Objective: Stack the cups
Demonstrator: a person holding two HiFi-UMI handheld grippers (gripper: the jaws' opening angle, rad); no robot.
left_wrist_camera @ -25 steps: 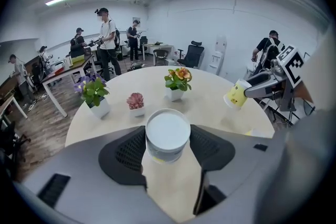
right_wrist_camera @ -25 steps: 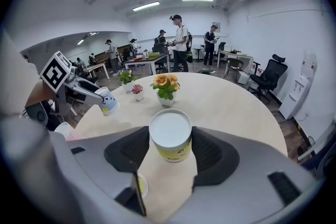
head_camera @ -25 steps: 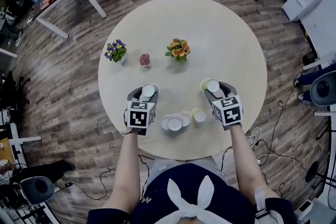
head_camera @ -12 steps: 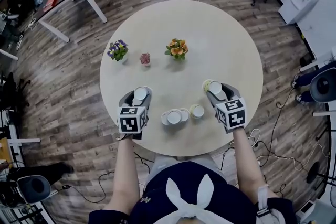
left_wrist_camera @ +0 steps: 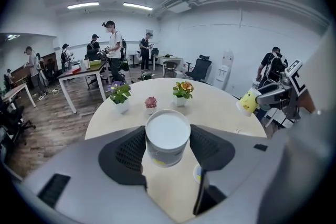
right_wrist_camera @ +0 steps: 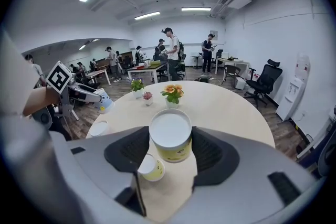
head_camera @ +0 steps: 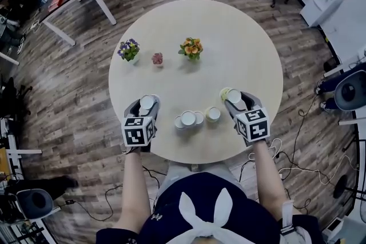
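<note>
At the round table's near edge: left gripper, jaws clamped on white cup; right gripper, jaws clamped on second cup; spare cups standing between.

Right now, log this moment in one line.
left hand-held gripper: shut on left cup | right hand-held gripper: shut on right cup | table: loose cups

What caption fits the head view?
Left gripper holds the left cup, right gripper the right cup, beside spare cups on the round table.
</note>
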